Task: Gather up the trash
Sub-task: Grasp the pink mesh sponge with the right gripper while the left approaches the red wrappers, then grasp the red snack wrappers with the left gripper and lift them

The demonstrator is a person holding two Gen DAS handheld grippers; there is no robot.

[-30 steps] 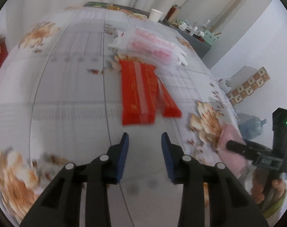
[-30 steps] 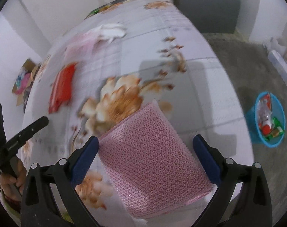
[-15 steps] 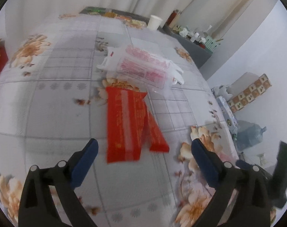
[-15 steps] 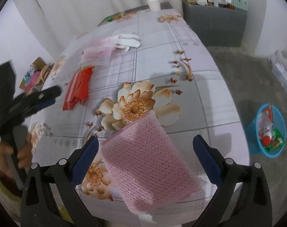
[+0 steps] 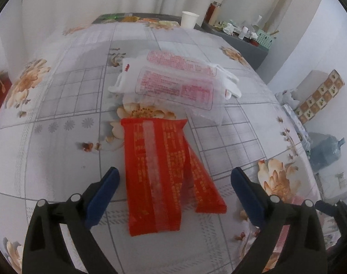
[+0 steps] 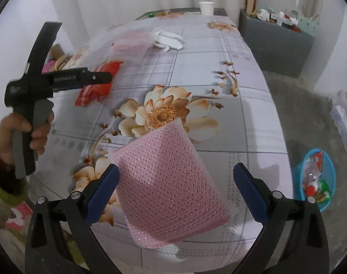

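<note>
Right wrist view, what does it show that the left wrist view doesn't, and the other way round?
Only the right wrist view shows the blue trash basket on the floor, the hand holding the left gripper's handle, and the whole pink mesh sheet between the right gripper's open jaws. Only the left wrist view shows the water jug, the checkered box, and the left gripper, whose jaws have just been opening, straddling the red wrapper without touching it. Both show the floral tablecloth, clear printed bags and paper cup.
</note>
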